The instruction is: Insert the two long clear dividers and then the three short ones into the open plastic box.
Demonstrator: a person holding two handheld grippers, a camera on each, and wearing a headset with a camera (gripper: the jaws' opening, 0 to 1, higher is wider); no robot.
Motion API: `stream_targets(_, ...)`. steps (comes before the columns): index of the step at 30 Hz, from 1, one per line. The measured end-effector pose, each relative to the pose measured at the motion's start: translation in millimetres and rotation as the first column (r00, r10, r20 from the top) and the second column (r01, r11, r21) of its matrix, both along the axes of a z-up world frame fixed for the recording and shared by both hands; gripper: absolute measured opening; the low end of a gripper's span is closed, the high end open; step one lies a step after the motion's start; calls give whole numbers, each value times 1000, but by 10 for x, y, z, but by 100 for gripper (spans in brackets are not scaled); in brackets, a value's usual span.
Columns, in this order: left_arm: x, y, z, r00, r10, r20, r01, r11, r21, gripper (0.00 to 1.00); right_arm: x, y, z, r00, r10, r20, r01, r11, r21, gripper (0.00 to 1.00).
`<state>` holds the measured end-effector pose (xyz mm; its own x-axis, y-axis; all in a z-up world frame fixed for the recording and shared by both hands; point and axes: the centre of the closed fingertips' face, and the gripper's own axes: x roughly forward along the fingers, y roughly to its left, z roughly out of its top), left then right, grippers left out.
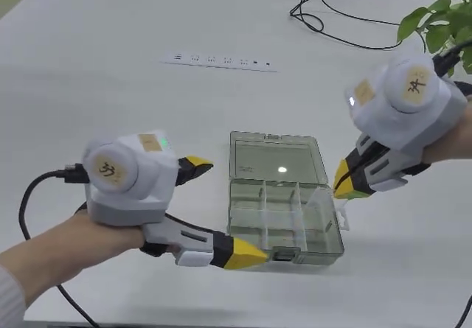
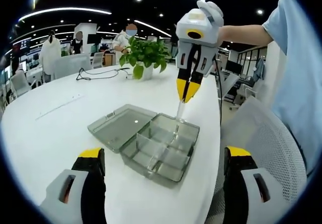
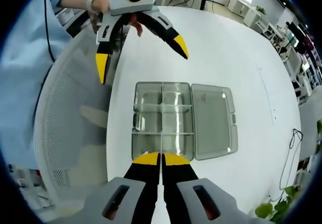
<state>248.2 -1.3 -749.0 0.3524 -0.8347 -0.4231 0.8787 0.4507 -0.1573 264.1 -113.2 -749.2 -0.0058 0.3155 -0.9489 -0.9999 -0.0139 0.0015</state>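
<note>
The clear plastic box point(image 1: 284, 257) lies open on the white table, its lid point(image 1: 276, 158) flat behind it. Clear dividers stand inside and split it into several compartments. My right gripper point(image 1: 343, 188) hovers over the box's right end, shut on a short clear divider point(image 1: 330, 203) whose lower edge reaches into the box. From the left gripper view, that divider point(image 2: 179, 109) hangs from the right gripper point(image 2: 187, 93) down to the box point(image 2: 151, 171). My left gripper point(image 1: 221, 210) stands wide open left of the box with nothing between its jaws. The right gripper view looks down on the box point(image 3: 135, 133) and the left gripper point(image 3: 142, 57).
A white power strip point(image 1: 221, 61) lies behind the box, a black cable point(image 1: 324, 22) further back, and a green plant point(image 1: 439, 22) at the far right. The table's front edge runs just below the box. A white mesh chair point(image 3: 70, 128) stands at that edge.
</note>
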Motion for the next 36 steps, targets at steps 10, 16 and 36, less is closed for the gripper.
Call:
stream_targets(10,-28,99,-34,1000,28,-8,-28,1000,6,100,-12,-13,-74,1000,12,0,-12,999,-34,2)
stream_targets(16,-37,99,-51,999,30,-16,-30,1000,6,100,9,-10,-84,1000,8,-3,-8,999,-37,2)
stream_targets(36,-44,98,-60,999,32,-29,-32,999,-7,98,7,-25,-88,1000,4,-20,-5,998,-61,2)
